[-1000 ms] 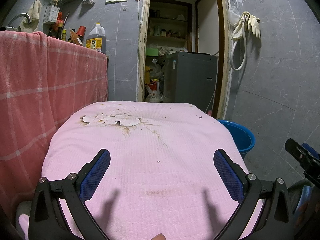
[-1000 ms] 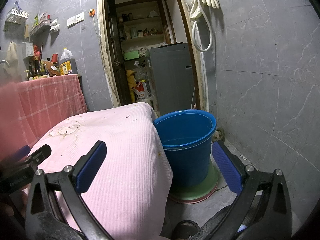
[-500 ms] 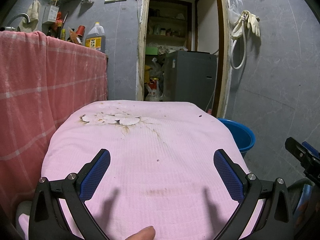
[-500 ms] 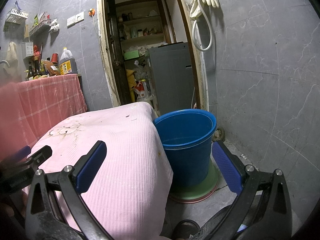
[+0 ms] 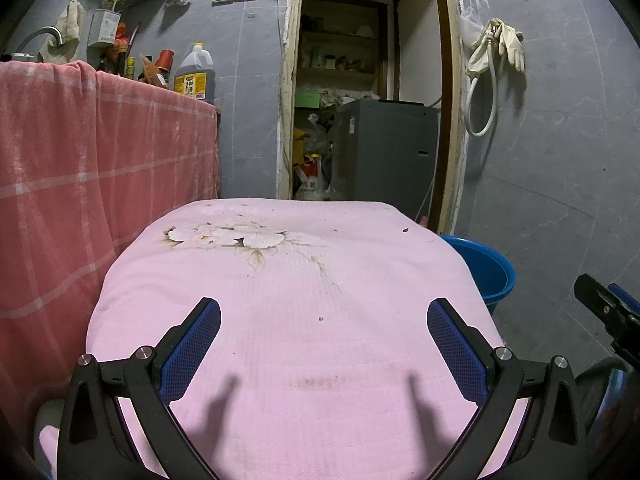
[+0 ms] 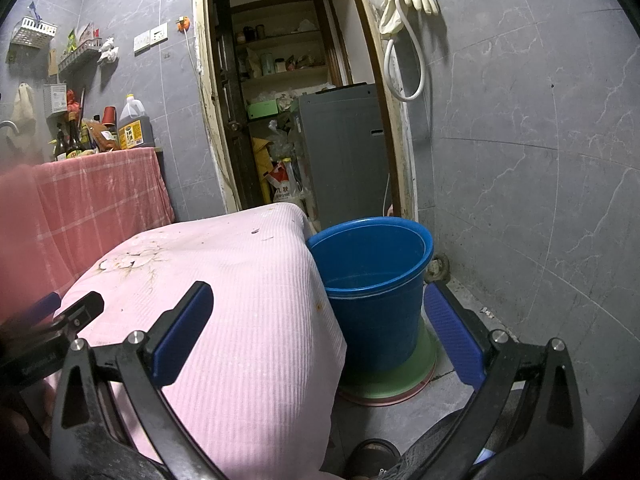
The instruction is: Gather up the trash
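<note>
Both your left gripper and right gripper hang wide open and empty, so pinch the tiny dark scrap, likely featherlight and soft, lying at the pink cloth-covered surface's far right edge.

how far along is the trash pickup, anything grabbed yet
Nothing looks collected: the blue bucket shows no trash in the part of its inside that is visible. Nothing is in hand either; the left claw and right claw are both open and empty above the pink cloth. Left to do: small dark crumbs near the cloth's far edge, plus any trash out of view.
</note>
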`<state>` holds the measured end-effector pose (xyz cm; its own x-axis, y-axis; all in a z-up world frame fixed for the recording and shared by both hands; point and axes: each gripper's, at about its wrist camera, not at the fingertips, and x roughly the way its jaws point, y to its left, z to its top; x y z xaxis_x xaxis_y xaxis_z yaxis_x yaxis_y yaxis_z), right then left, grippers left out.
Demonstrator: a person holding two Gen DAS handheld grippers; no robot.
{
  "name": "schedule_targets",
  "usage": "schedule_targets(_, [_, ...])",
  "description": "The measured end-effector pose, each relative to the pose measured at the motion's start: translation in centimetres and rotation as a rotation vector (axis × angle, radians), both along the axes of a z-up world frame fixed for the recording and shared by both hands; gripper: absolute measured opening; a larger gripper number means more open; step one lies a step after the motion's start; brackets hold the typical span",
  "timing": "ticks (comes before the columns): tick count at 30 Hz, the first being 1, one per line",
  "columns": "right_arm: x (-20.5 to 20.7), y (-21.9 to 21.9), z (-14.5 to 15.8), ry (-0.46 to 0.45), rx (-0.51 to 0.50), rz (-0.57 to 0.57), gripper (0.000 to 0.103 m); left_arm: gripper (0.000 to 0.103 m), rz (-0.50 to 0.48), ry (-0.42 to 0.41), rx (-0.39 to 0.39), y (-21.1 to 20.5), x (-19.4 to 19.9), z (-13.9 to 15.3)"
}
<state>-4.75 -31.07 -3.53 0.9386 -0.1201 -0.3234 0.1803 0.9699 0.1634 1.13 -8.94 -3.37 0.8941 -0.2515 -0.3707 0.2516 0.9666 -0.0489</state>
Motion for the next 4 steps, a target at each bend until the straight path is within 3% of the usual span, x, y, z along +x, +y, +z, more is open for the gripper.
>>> schedule_targets(4, [0.0,-0.01,0.0,0.0,0.0,0.0,0.103,0.101,-0.003,0.004,0.0,0.28,-0.05,0.01])
